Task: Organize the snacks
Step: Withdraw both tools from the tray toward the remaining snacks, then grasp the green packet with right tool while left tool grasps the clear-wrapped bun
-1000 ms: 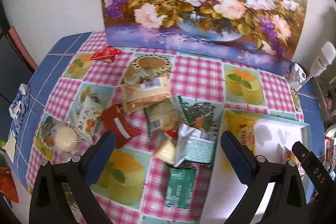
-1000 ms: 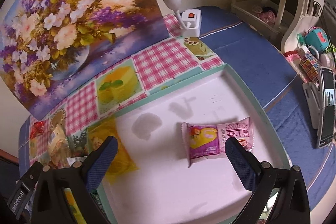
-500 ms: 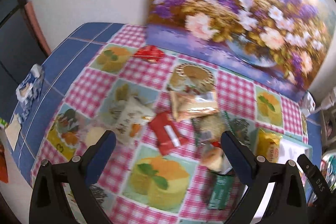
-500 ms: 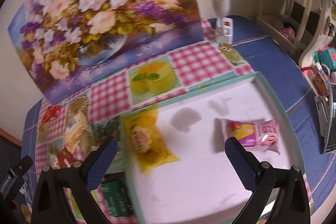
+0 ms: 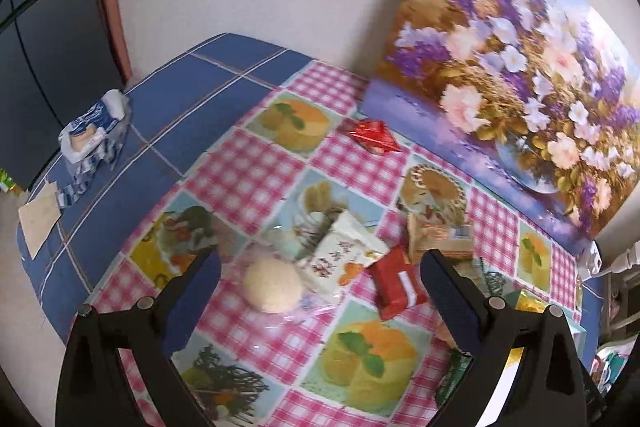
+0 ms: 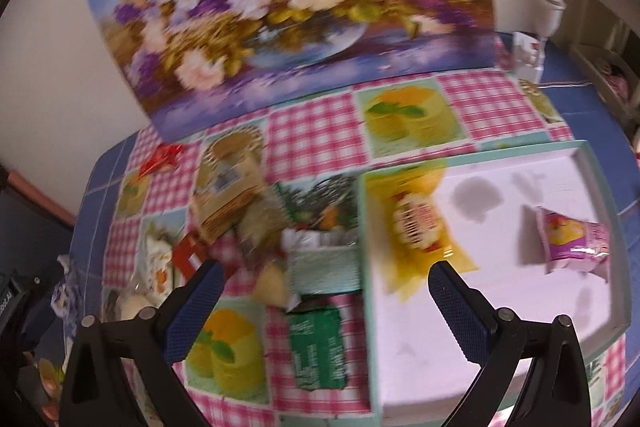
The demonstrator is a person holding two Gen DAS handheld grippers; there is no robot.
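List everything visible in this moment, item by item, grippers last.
tray: 1, white with teal rim, right of the snack pile
yellow packet: 1, in tray, left end
pink packet: 1, in tray, right end
red packet: 1, on the checked cloth
green packet: 1, beside tray
round bun: 1, pale, clear wrap
flower painting: 1, against wall
left gripper: open, empty
right gripper: open, empty
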